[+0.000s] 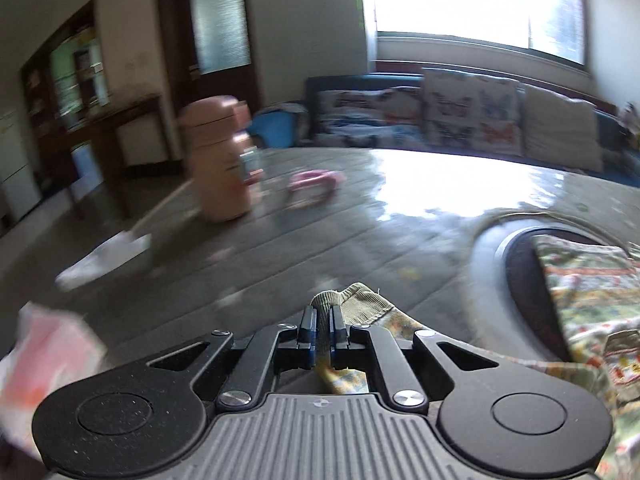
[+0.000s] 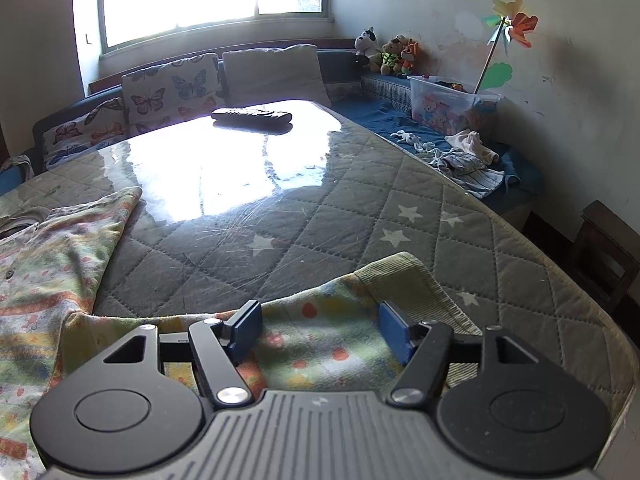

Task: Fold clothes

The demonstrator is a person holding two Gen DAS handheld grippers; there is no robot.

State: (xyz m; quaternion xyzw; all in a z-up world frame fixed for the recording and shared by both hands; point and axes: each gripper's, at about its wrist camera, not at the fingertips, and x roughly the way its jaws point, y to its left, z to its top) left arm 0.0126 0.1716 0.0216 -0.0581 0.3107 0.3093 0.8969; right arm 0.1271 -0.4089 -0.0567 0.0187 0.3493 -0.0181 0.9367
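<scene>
Two hand-held grippers work one patterned garment point(image 2: 48, 264) lying along the surface's point(image 2: 360, 208) near edge. Left hand-held gripper point(image 1: 323, 320) is clenched on its ribbed cuff point(image 1: 352, 300); right hand-held gripper point(image 2: 320, 328) stands released over a sleeve point(image 2: 332, 320).

Left hand-held gripper point(image 1: 323, 314): jaws were drawn nearly together, blue-padded fingers point(image 1: 308, 326) parallel and upright, clamped on a ribbed cuff of the garment point(image 1: 352, 306), which bulged out just beyond the tips. The tool was held low and roughly level over the surface point(image 1: 280, 248).

Right hand-held gripper point(image 2: 320, 326): jaws stood wide apart, fingers point(image 2: 248, 326) splayed outward on either side of the garment's sleeve, resting on or just above the cloth; contact could not be confirmed. Nothing was clamped between them.
</scene>
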